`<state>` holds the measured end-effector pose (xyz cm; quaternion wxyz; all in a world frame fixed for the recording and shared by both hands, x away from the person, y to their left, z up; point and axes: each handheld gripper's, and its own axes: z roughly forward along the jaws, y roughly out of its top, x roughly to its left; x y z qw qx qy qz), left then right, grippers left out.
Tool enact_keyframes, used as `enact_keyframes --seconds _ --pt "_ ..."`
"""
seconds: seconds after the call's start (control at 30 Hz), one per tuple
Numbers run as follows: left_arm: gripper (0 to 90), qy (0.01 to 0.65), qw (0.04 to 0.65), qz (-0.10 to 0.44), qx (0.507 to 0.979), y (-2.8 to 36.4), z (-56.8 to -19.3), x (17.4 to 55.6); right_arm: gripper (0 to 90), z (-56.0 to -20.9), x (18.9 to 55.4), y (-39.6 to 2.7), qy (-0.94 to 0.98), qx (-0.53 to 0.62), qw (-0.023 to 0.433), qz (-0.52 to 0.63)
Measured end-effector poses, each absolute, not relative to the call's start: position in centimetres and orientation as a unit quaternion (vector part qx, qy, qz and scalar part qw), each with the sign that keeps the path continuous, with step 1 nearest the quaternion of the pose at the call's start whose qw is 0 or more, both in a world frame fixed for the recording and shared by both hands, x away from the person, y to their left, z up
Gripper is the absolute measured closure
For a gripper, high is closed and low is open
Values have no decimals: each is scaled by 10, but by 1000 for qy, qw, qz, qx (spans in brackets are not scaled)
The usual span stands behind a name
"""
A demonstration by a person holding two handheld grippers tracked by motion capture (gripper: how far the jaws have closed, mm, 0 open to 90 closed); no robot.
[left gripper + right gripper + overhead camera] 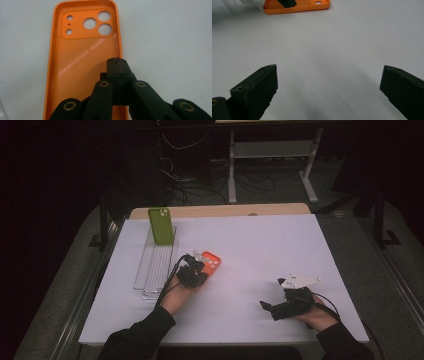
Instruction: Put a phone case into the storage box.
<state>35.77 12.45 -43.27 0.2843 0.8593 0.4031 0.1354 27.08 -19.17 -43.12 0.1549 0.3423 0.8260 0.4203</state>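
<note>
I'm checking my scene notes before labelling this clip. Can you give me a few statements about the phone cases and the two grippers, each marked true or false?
1. The orange phone case lies open side up. True.
2. The left gripper has its fingers spread wide. False: they are shut on the case's side wall.
3. The green phone case lies flat on the table. False: it stands in the clear rack.
4. The right gripper is open, holding nothing. True.
</note>
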Motion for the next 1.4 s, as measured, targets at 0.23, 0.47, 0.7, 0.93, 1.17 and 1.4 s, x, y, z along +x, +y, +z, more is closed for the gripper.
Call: enact_keyframes --seconds 0.23,0.47,0.7,0.93,1.17,1.4 --pt "898 400 301 97 860 120 -432 358 6 -431 271 -191 826 343 154 420" --pt "898 389 308 72 865 110 -432 360 6 -431 271 -192 825 344 155 422" --pt "898 368 319 52 872 91 -434 362 6 -431 271 -192 824 346 154 422" --pt "898 360 328 53 872 81 -436 367 6 -431 270 -192 824 348 151 421" --pt "898 374 349 47 858 68 -439 376 6 -432 271 -192 824 345 154 422" --pt "898 371 354 50 857 64 -440 383 6 -431 270 -192 824 349 150 419"
